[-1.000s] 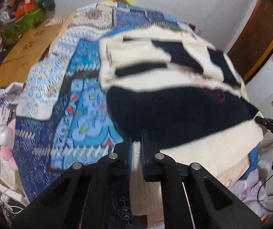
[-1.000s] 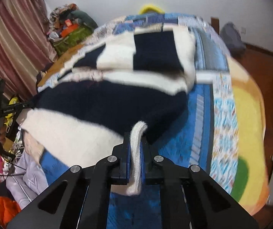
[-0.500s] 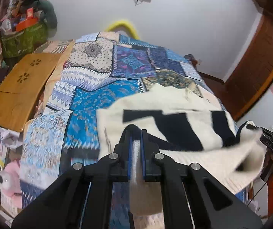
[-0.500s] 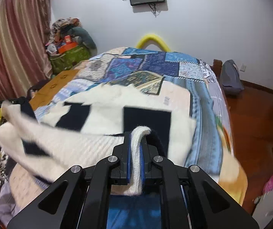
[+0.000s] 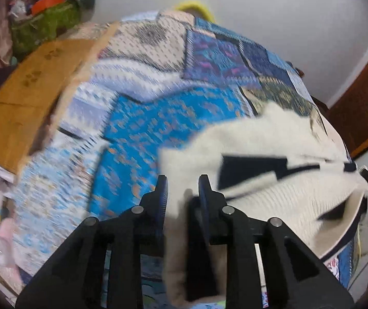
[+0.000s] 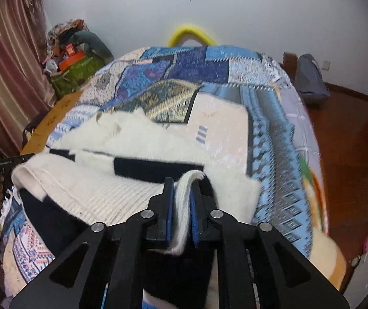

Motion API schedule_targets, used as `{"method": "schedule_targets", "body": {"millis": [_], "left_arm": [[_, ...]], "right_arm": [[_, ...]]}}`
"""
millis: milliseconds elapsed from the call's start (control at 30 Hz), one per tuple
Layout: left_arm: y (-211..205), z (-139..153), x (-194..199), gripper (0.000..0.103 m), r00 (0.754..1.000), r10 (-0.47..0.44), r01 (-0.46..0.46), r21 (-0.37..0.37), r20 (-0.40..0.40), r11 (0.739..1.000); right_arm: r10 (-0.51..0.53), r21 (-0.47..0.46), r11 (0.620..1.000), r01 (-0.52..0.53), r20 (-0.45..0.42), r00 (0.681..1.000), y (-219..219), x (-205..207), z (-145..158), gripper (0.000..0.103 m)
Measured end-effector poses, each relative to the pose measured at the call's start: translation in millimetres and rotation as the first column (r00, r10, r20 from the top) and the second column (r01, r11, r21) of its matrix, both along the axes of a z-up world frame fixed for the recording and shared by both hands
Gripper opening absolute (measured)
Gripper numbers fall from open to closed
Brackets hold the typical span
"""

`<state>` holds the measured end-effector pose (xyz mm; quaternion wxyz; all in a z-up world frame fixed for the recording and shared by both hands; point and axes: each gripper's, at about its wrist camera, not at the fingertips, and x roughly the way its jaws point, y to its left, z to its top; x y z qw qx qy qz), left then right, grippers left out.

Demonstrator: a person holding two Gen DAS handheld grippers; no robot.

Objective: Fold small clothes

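A cream and navy striped knit sweater lies across the near end of a bed with a blue patchwork quilt. My left gripper has its jaws parted, with the sweater's cream hem lying loosely between them. My right gripper is shut on the other corner of the cream hem and holds it over the sweater, whose lower part is folded up over its top. The quilt stretches beyond it.
A wooden board lies at the bed's left edge. A pile of bags and clothes sits in the far left corner by a curtain. A dark bag stands on the wooden floor to the right.
Both grippers carried the sweater's hem up and forward over the garment, folding it. The left jaws have parted from a tight grip. The right gripper stays shut on the hem.
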<state>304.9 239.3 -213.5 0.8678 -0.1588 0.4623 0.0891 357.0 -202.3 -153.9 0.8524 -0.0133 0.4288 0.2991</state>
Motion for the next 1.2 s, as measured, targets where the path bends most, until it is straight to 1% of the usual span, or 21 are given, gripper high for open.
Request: {"method": "schedule_targets", "body": {"millis": [33,67,100,133,167,200,267,333,433,567,700,767,833,900,967,1000,1067,1133,1200], "left_arm": [[5,6,-1,0.023,1.0,0.012,-0.012,0.012,0.01,1.0],[11,14,-3,0.023,0.999,0.028,-0.028,0.028,0.019,0.999],[14,19,-4,0.023,0.999,0.037,-0.038,0.047,0.023,0.998],[17,23,-6,0.023,0.999,0.042,-0.043,0.067,0.025,0.997],[19,27,-7,0.025,0.999,0.045,-0.047,0.087,0.026,0.995],[21,30,-12,0.031,0.999,0.043,-0.046,0.106,0.026,0.993],[22,30,-20,0.039,0.999,0.039,-0.041,0.12,0.021,0.992],[19,25,-26,0.039,1.0,0.023,-0.023,0.133,0.002,0.991],[9,15,-32,0.04,0.999,-0.016,0.02,0.133,-0.031,0.991],[-13,3,-33,0.048,0.994,-0.09,0.097,0.124,-0.057,0.988],[-41,-6,-23,0.055,0.98,-0.181,0.192,0.16,-0.084,0.968],[-48,-9,-13,0.058,0.976,-0.199,0.211,0.164,-0.089,0.964],[-52,-13,3,0.059,0.974,-0.206,0.218,0.149,-0.093,0.964],[-51,-14,20,0.059,0.978,-0.187,0.199,0.147,-0.093,0.969],[-44,-13,35,0.059,0.985,-0.148,0.16,0.149,-0.085,0.976],[-38,-12,42,0.059,0.99,-0.12,0.13,0.14,-0.077,0.981],[-28,-9,48,0.059,0.994,-0.094,0.1,0.109,-0.061,0.989],[-25,-9,50,0.059,0.993,-0.104,0.109,0.087,-0.054,0.99],[-26,-10,49,0.059,0.991,-0.124,0.129,0.094,-0.055,0.987]], "right_arm": [[-0.007,0.004,1.0,0.007,0.007,1.0,-2,0,5,0.025],[-0.039,0.007,0.999,0.039,0.037,0.999,-6,2,12,0.032],[-0.064,0.012,0.998,0.064,0.063,0.996,-10,1,18,0.047],[-0.09,0.021,0.996,0.088,0.095,0.991,-15,-1,26,0.053],[-0.104,0.022,0.994,0.102,0.127,0.986,-19,-5,35,0.053],[-0.102,0.014,0.995,0.101,0.144,0.984,-21,-8,40,0.053],[-0.086,-0.005,0.996,0.088,0.162,0.983,-23,-13,45,0.054],[-0.067,-0.032,0.997,0.074,0.168,0.984,-23,-19,44,0.058],[-0.04,-0.072,0.996,0.053,0.162,0.986,-20,-23,37,0.059],[-0.018,-0.093,0.995,0.031,0.134,0.991,-18,-27,23,0.059],[-0.001,-0.101,0.995,0.011,0.094,0.996,-15,-24,10,0.061],[0.023,-0.117,0.993,-0.015,0.072,0.997,-8,-19,3,0.061],[0.043,-0.129,0.991,-0.035,0.061,0.997,0,-14,-2,0.061],[0.054,-0.138,0.989,-0.046,0.055,0.997,10,-4,-7,0.061],[0.036,-0.139,0.99,-0.026,0.072,0.997,16,5,-9,0.061],[0.02,-0.136,0.991,-0.009,0.08,0.997,17,9,-8,0.061],[-0.019,-0.113,0.993,0.029,0.086,0.996,16,15,-6,0.061],[-0.014,-0.088,0.996,0.021,0.079,0.997,15,18,-6,0.061],[0.0,-0.094,0.996,0.007,0.081,0.997,17,18,-7,0.061]]}}
